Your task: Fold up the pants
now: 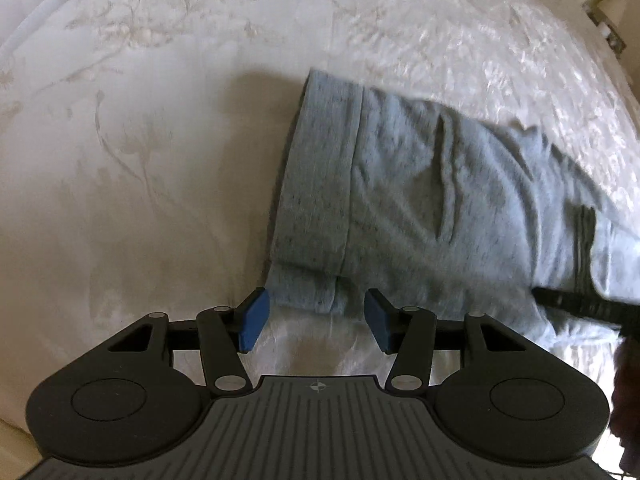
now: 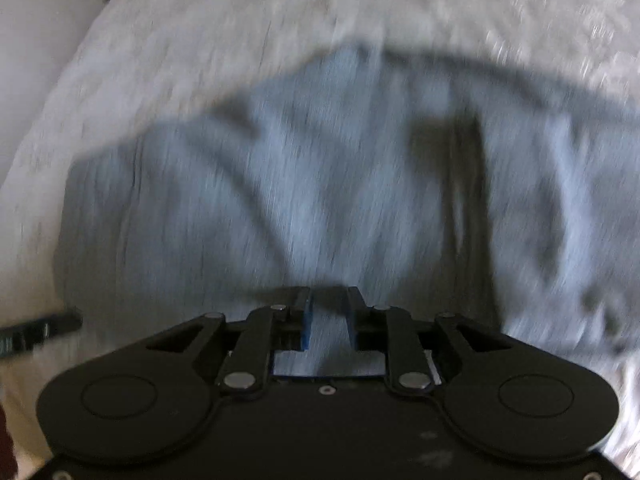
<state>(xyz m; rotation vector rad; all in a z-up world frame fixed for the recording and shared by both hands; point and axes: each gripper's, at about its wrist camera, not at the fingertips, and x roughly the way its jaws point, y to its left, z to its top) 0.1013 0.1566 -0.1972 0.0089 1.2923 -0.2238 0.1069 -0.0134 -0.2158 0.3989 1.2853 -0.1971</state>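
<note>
From the left wrist view, the left gripper [image 1: 316, 322] stands with its blue pads [image 1: 253, 320] spread wide, holding nothing. Just beyond the gap between the pads lies the near corner of the grey sweatpants [image 1: 400, 184], at the hem of the ribbed waistband [image 1: 316, 176]; whether either pad touches the cloth cannot be told, though the left pad sits right beside the waistband's corner. The sweatpants lie on a white embroidered bedspread [image 1: 140, 140], with the waistband nearest the left side and the rest of the garment running off to the right of it, rumpled in soft folds. A set of dark stripes [image 1: 584, 248] shows on the fabric far to the right of the waistband. Below those stripes, a black finger of the right gripper [image 1: 576, 302] reaches in from the right edge against the cloth.

From the right wrist view, which is heavily smeared by motion, the right gripper [image 2: 330, 316] has its jaws drawn narrow, with a fold of the sweatpants [image 2: 320, 180] pinched between the pads [image 2: 307, 320]. The grey cloth fills the middle of the view ahead of the gripper, lying on the bedspread [image 2: 200, 20]. Left of the sweatpants, at the frame edge, a dark finger of the left gripper [image 2: 40, 332] shows.
</note>
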